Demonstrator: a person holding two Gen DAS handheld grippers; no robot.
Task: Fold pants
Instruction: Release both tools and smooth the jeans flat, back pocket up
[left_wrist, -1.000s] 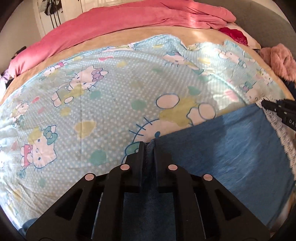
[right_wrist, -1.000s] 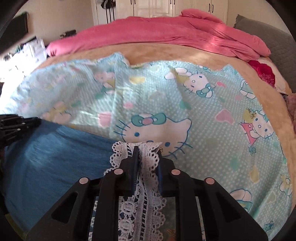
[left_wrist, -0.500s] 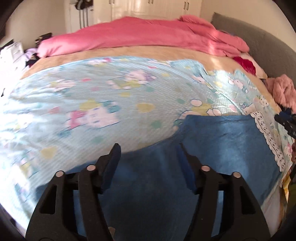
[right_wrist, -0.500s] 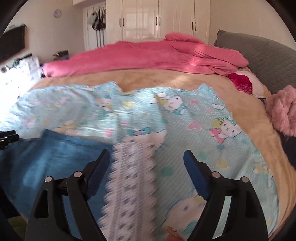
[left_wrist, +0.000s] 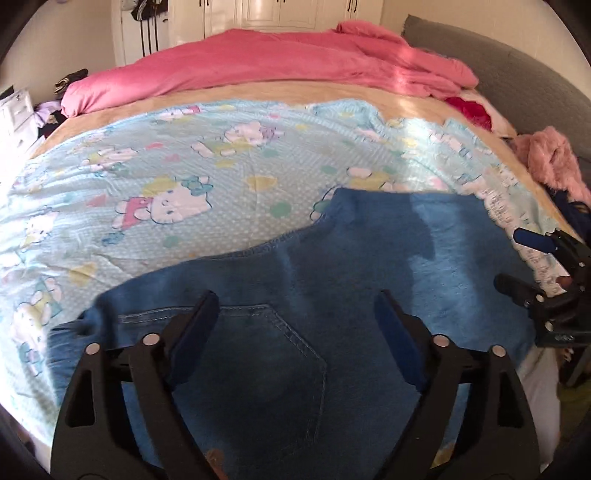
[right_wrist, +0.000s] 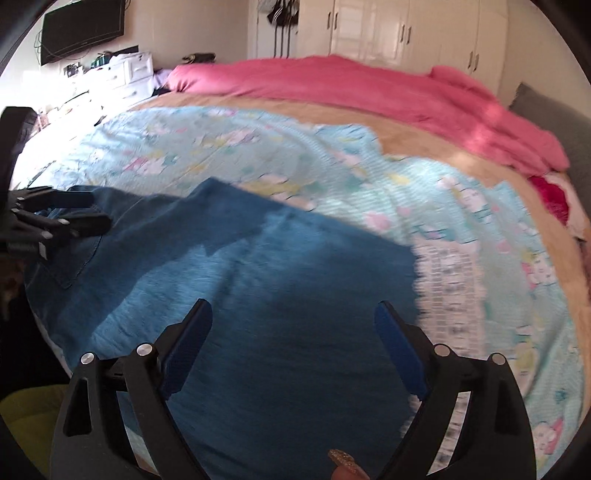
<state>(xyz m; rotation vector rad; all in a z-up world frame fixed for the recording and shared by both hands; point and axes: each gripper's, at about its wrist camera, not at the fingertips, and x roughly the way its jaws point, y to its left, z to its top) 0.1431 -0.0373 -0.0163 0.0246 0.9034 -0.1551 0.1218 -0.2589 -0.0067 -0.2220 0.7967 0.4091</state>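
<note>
left gripper (left_wrist: 295, 317) spread wide, empty | right gripper (right_wrist: 293, 328) spread wide, empty | pants (left_wrist: 369, 280) lay flat at bed's near edge | lace hem (right_wrist: 450, 288) on blanket (left_wrist: 166, 177)

We hold our left gripper (left_wrist: 295, 314) above the pants (left_wrist: 369, 266) with its fingers spread wide and gripping nothing. Our right gripper (right_wrist: 293, 325) hovers over the same pants, jaws equally wide apart and empty, off toward their lace-trimmed end.
</note>
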